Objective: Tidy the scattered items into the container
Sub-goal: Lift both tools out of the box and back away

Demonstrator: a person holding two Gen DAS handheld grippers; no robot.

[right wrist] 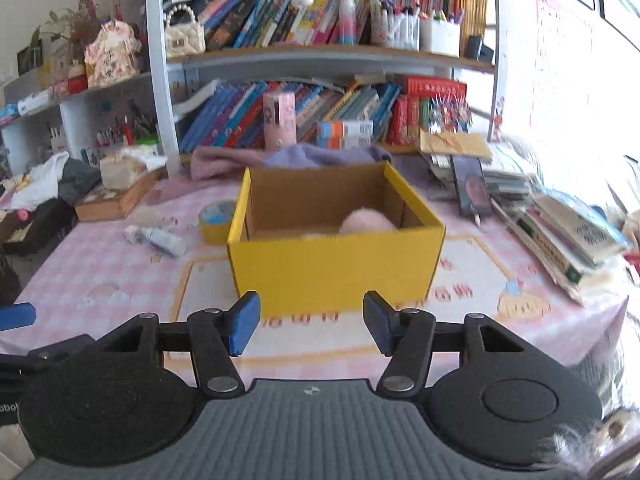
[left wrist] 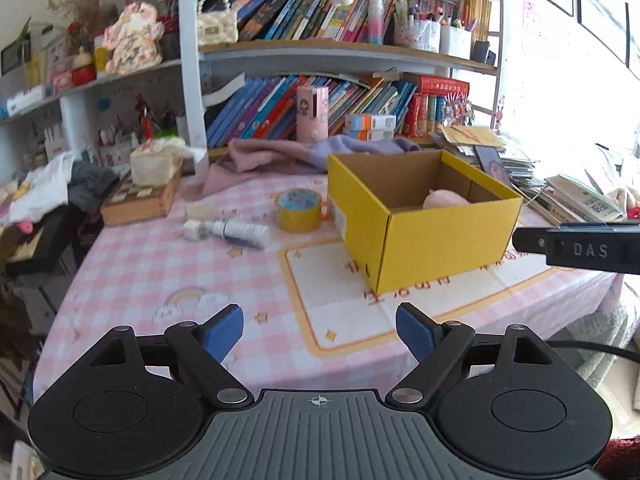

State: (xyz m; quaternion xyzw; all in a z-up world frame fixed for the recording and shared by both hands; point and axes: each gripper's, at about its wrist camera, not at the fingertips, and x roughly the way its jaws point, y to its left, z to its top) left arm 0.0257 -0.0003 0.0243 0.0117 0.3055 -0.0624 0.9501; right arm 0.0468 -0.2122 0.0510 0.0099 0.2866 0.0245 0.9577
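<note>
A yellow cardboard box (left wrist: 424,236) stands open on the pink checked tablecloth, also in the right wrist view (right wrist: 336,268). A pink rounded item (left wrist: 444,200) lies inside it (right wrist: 366,222). A roll of yellow tape (left wrist: 299,210) and a white tube (left wrist: 240,232) lie left of the box, also seen in the right wrist view as tape (right wrist: 216,222) and tube (right wrist: 162,238). My left gripper (left wrist: 320,332) is open and empty, near the table's front. My right gripper (right wrist: 312,322) is open and empty, just before the box.
A bookshelf (left wrist: 320,92) with a pink bottle stands behind. Pink and purple cloth (left wrist: 288,156) lies behind the box. A wooden tissue box (left wrist: 144,188) sits at left. Stacked books and a phone (right wrist: 472,188) lie at right.
</note>
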